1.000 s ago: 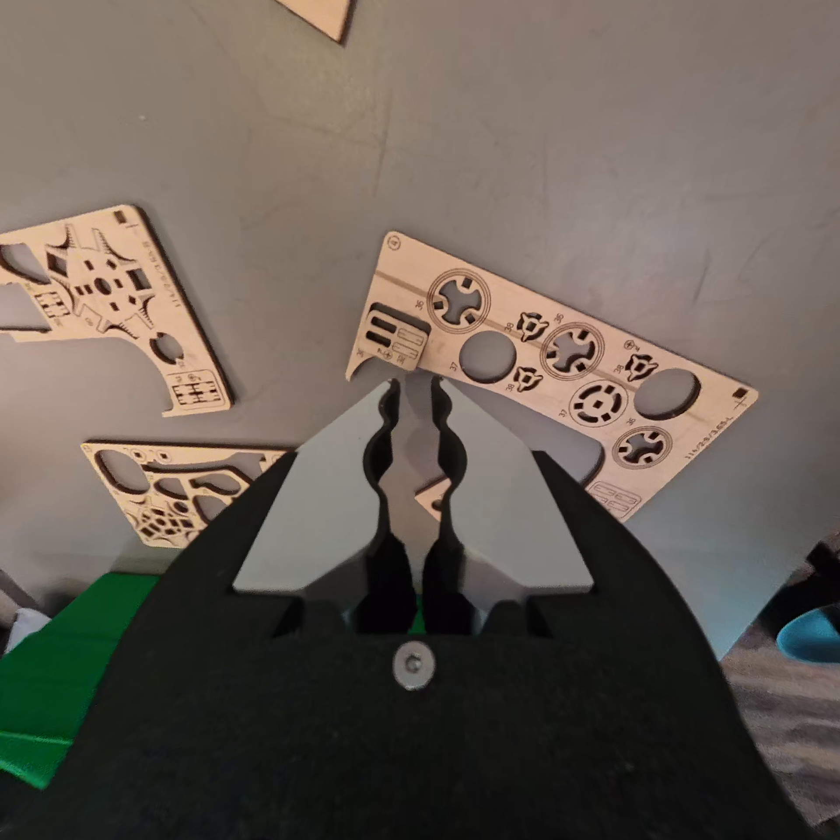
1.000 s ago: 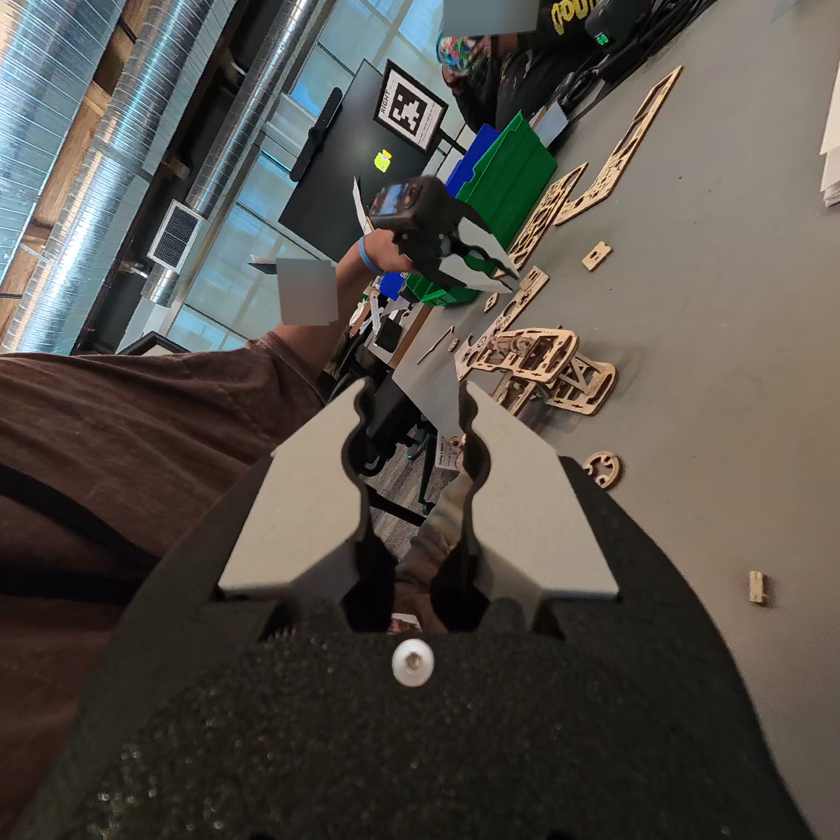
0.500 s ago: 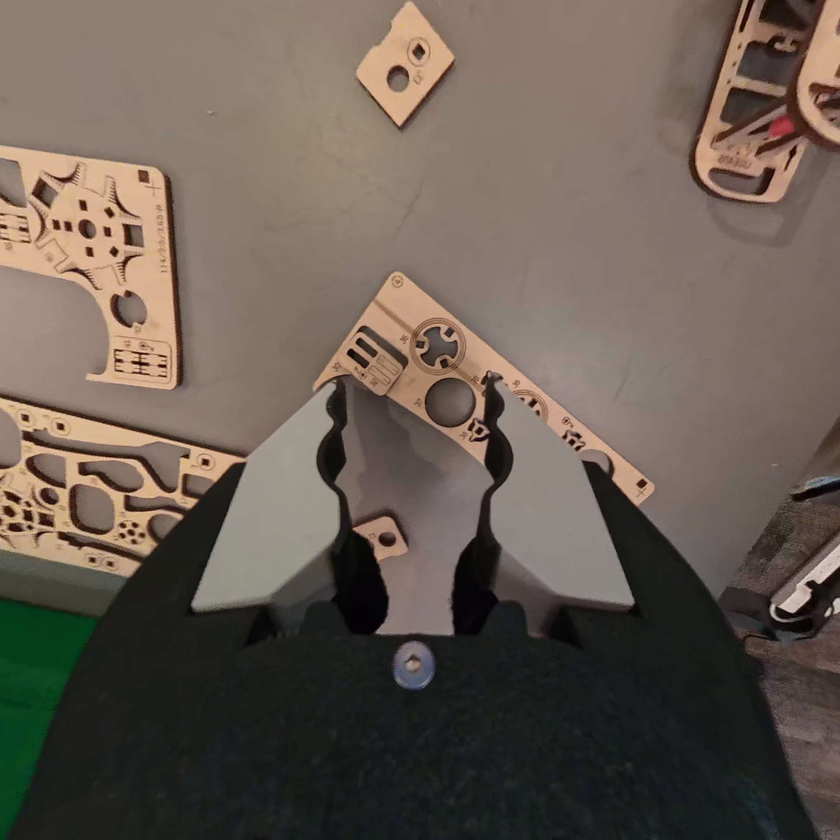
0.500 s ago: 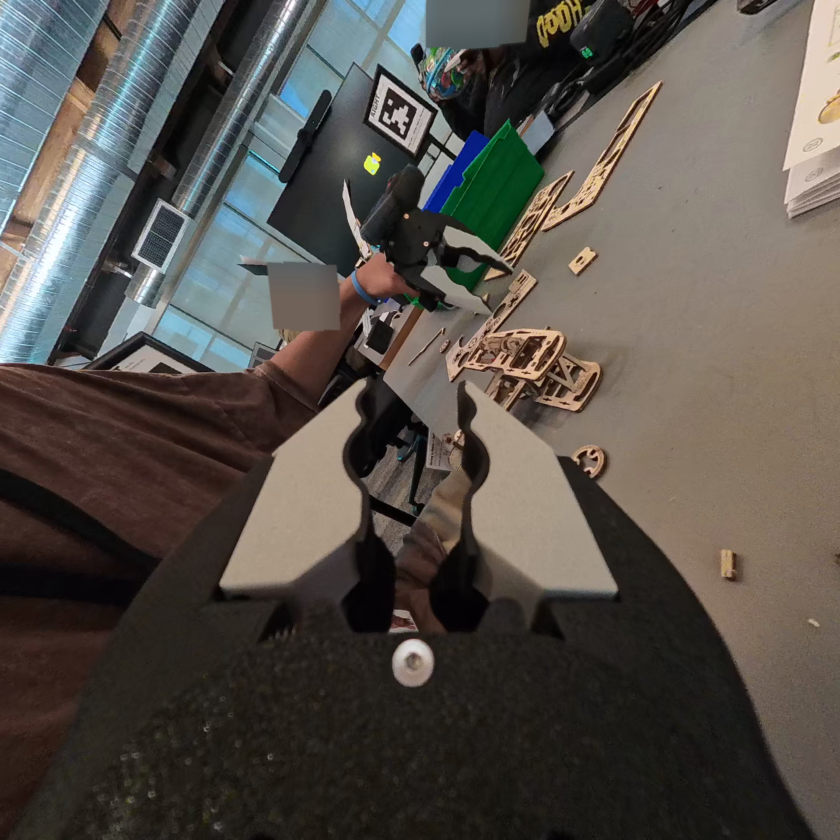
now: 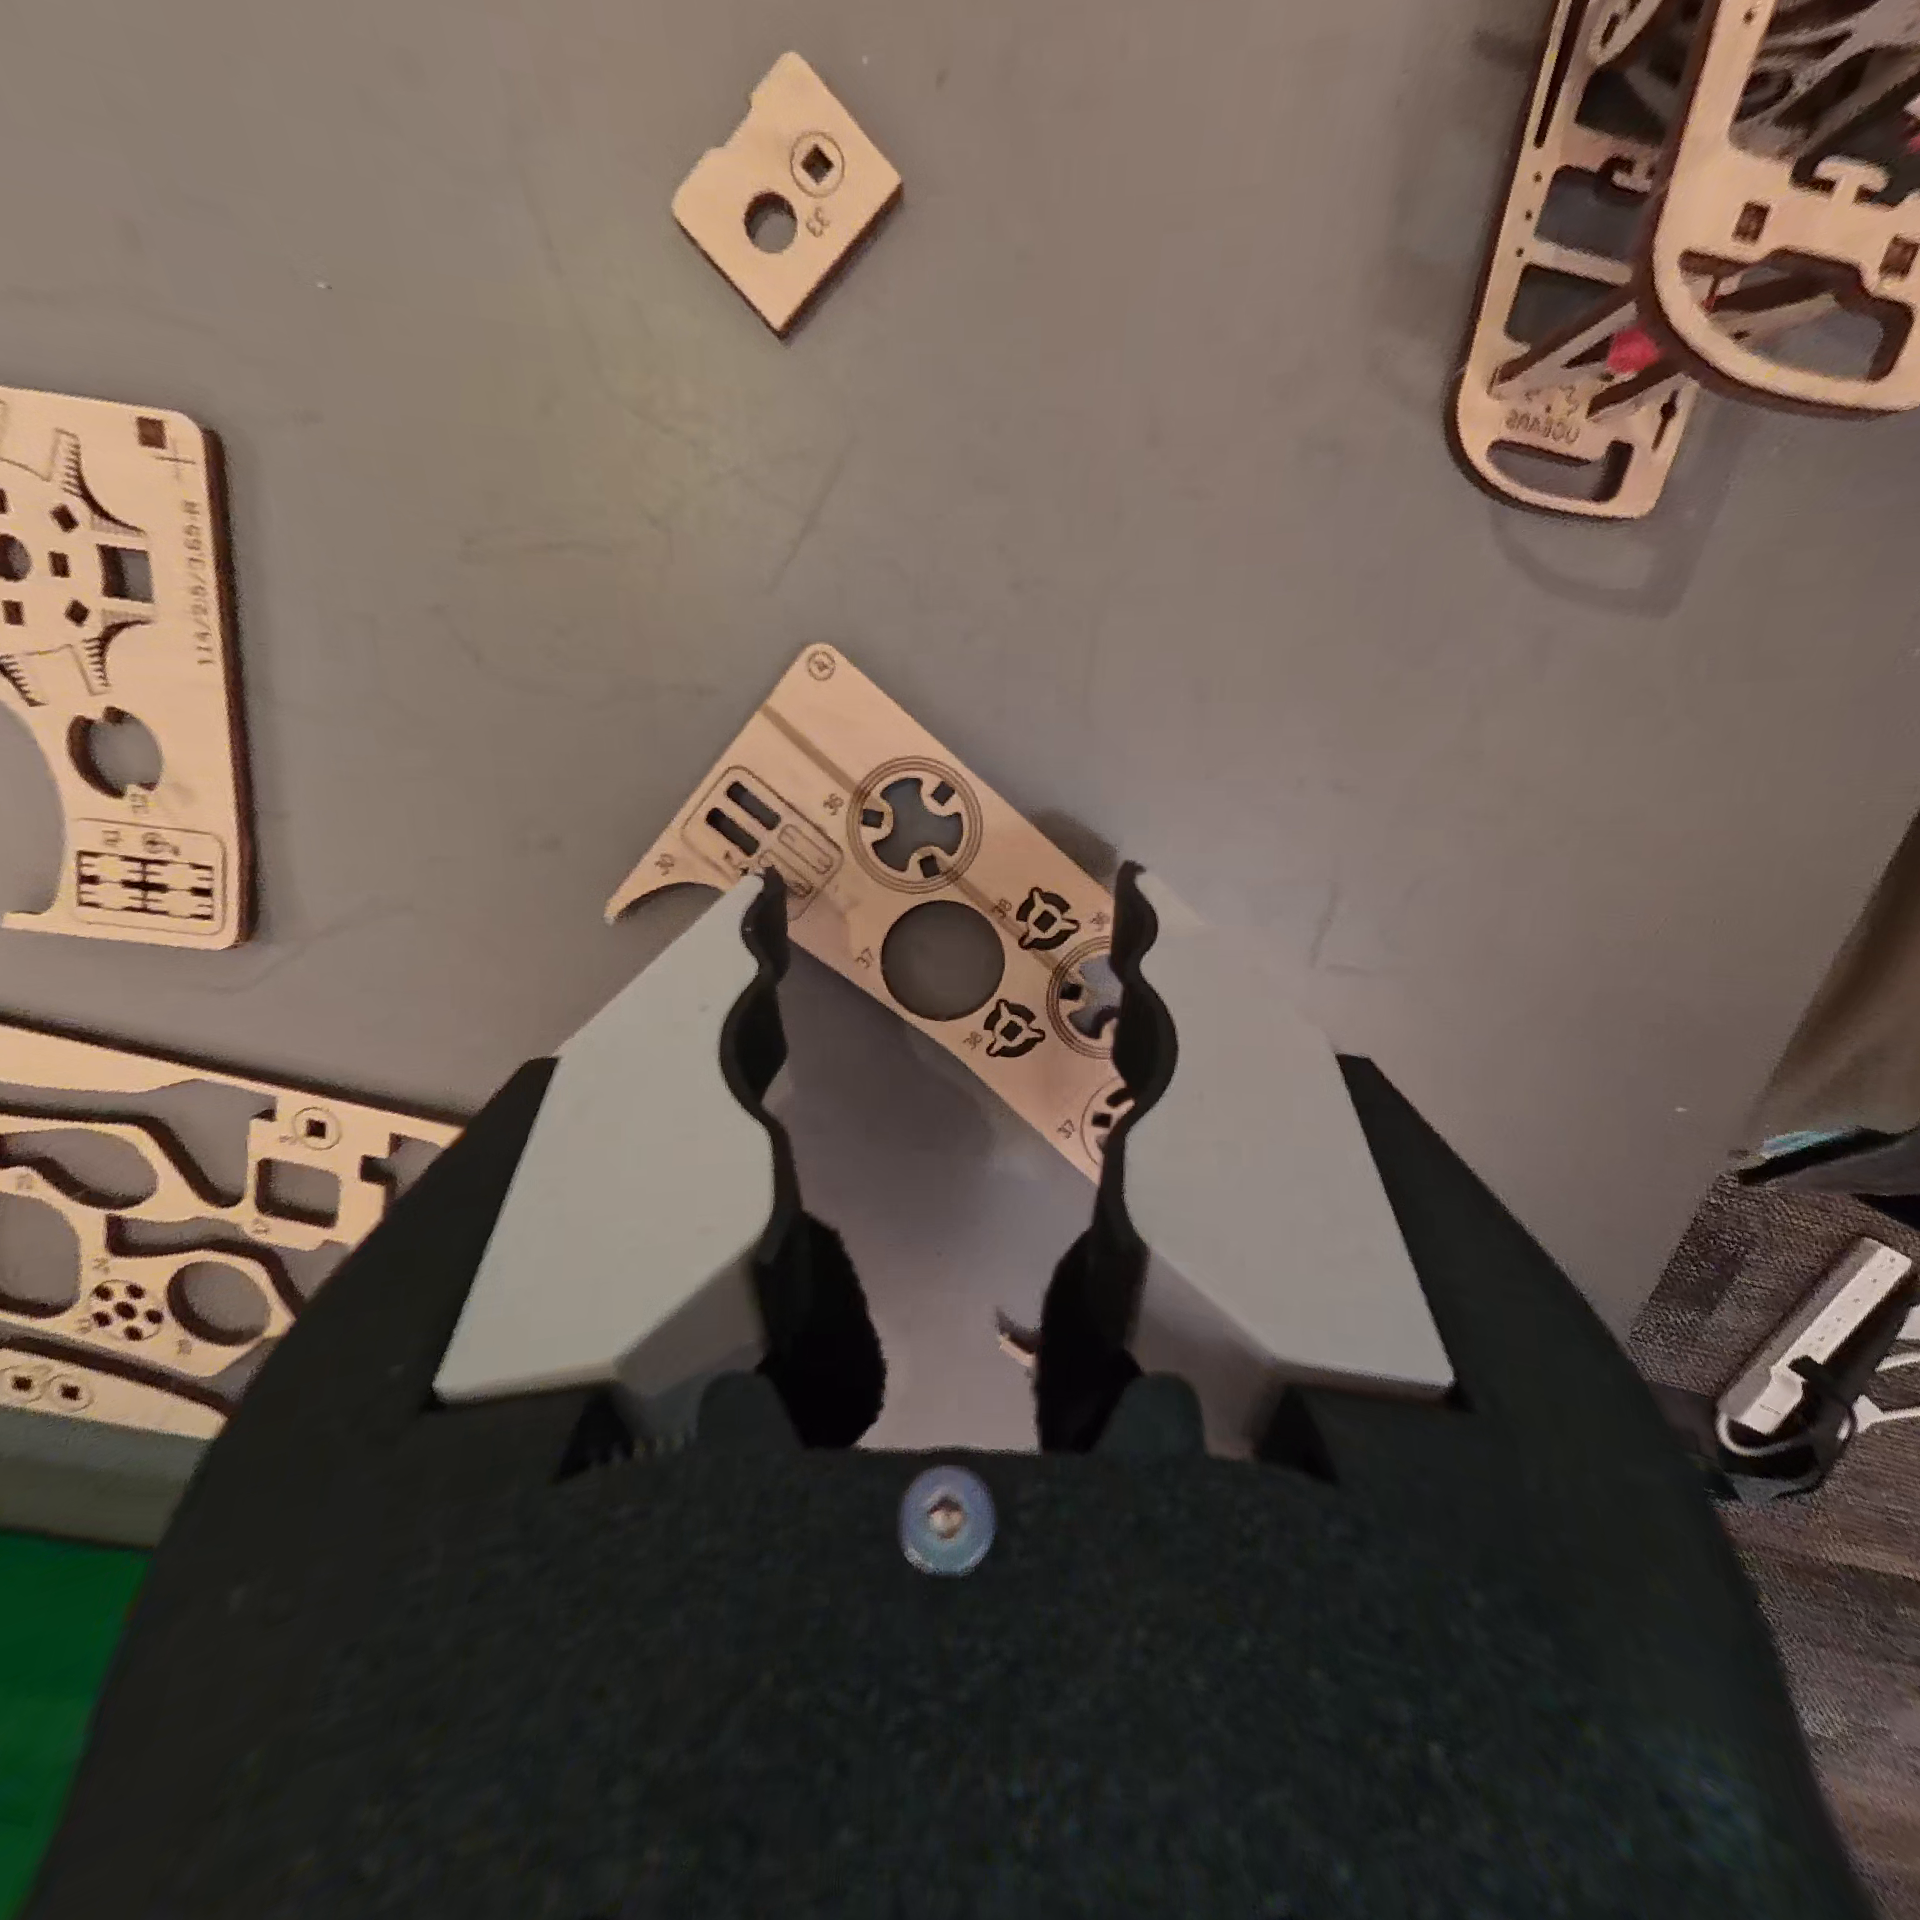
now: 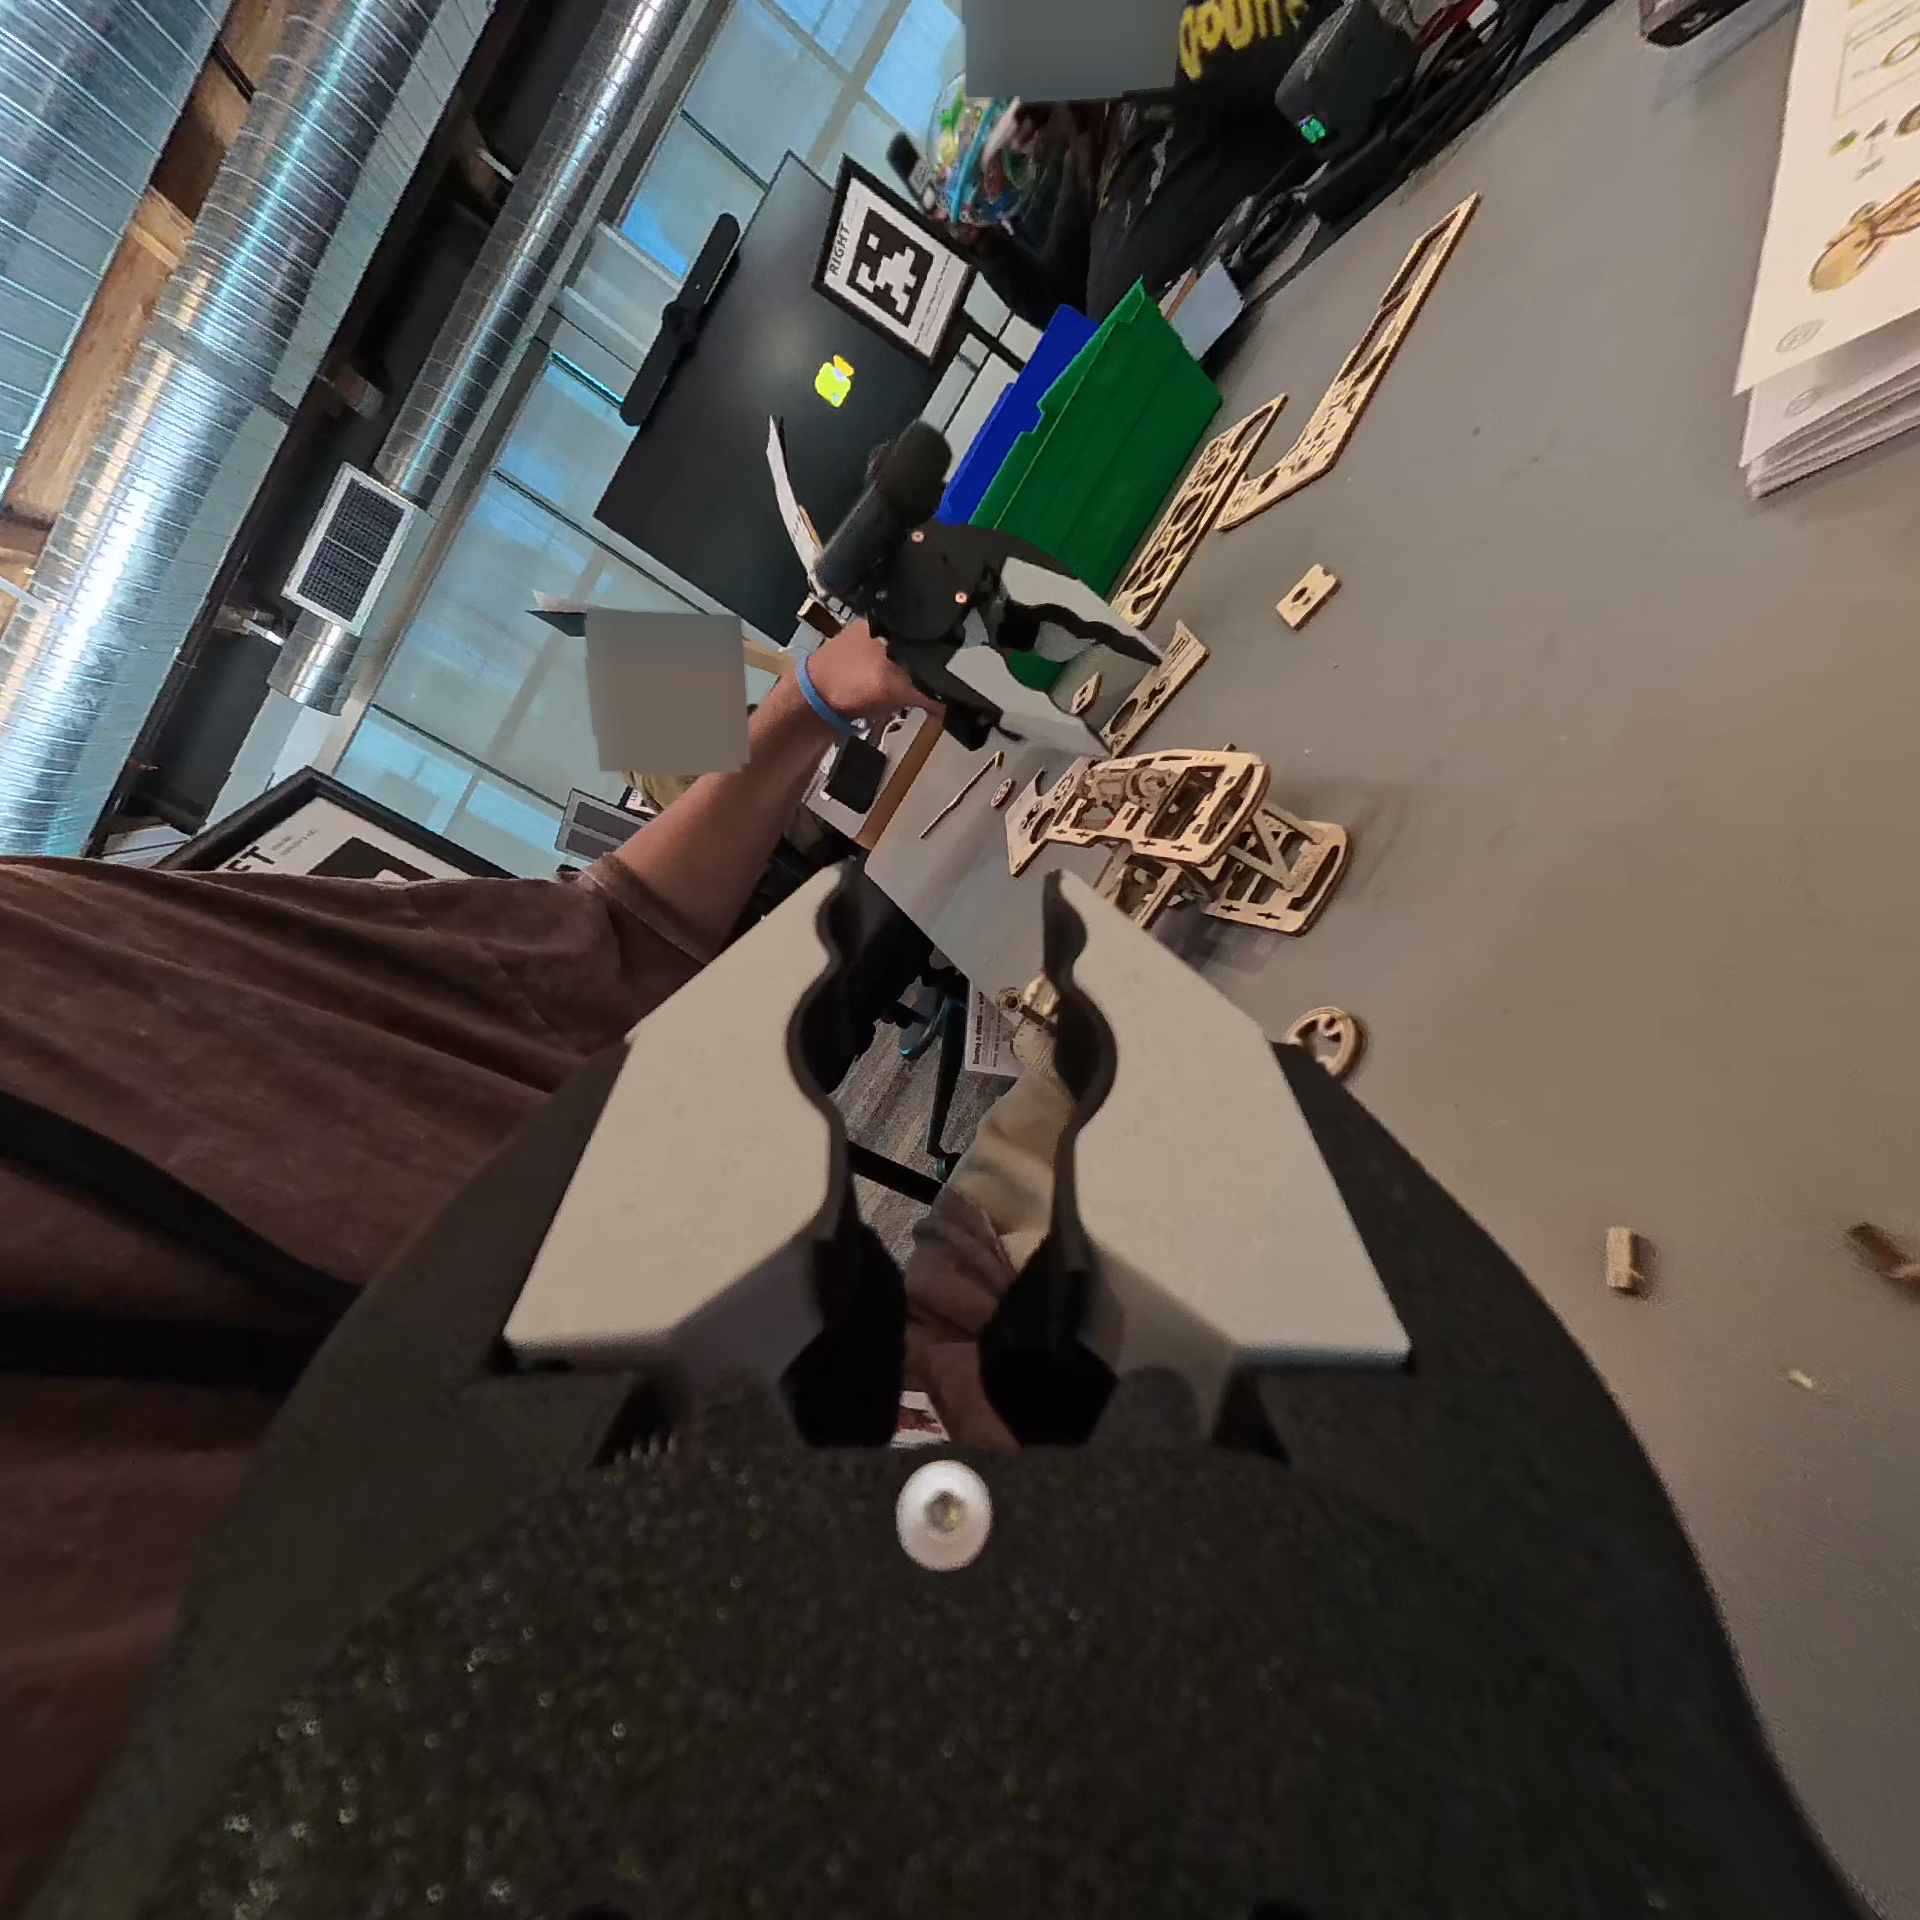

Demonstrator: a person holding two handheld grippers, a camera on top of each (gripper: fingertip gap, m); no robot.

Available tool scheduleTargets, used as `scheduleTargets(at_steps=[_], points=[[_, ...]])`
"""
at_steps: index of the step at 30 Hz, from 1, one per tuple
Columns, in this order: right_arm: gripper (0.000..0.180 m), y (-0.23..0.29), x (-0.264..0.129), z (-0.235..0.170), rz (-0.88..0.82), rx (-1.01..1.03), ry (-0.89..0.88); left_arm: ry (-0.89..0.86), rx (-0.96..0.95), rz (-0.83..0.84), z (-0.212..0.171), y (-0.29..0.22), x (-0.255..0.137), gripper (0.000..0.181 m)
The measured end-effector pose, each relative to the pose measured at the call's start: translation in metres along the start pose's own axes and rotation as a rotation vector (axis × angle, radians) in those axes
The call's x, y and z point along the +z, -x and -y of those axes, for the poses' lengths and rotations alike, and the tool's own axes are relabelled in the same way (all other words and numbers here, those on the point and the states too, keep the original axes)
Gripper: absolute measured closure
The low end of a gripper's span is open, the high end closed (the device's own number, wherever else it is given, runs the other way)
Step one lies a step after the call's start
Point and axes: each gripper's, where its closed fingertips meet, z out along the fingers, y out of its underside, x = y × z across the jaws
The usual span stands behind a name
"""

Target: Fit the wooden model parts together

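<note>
we note the following finishes. the table [image 5: 1299, 540] is a matt grey surface with faint scuffs. the perforated sheet [image 5: 935, 883] is pale laser-cut plywood with dark burnt edges, as is the small square piece [image 5: 787, 194]. the left gripper [image 5: 940, 883] has matt grey plastic fingers [image 5: 644, 1174] on a grainy black body. the ducts [image 6: 208, 343] are ribbed, shiny metal.
</note>
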Motion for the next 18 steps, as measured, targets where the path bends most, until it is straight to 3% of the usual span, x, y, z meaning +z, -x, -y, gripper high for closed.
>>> scheduleTargets(at_steps=[8,11,15,18], points=[[0.147,-0.001,-0.008,0.004,-0.019,-0.012,-0.013,-0.015,-0.003,0.012,0.007,0.004,0.002,0.123],[0.148,-0.005,-0.012,0.003,-0.048,-0.034,0.004,-0.004,-0.049,0.013,0.006,0.007,-0.004,0.115],[0.157,-0.032,-0.033,0.002,-0.213,-0.168,0.074,-0.1,-0.075,0.134,0.023,0.002,-0.036,0.115],[0.157,-0.061,-0.052,-0.014,-0.369,-0.363,0.243,-0.198,-0.156,0.241,0.037,-0.019,-0.06,0.115]])
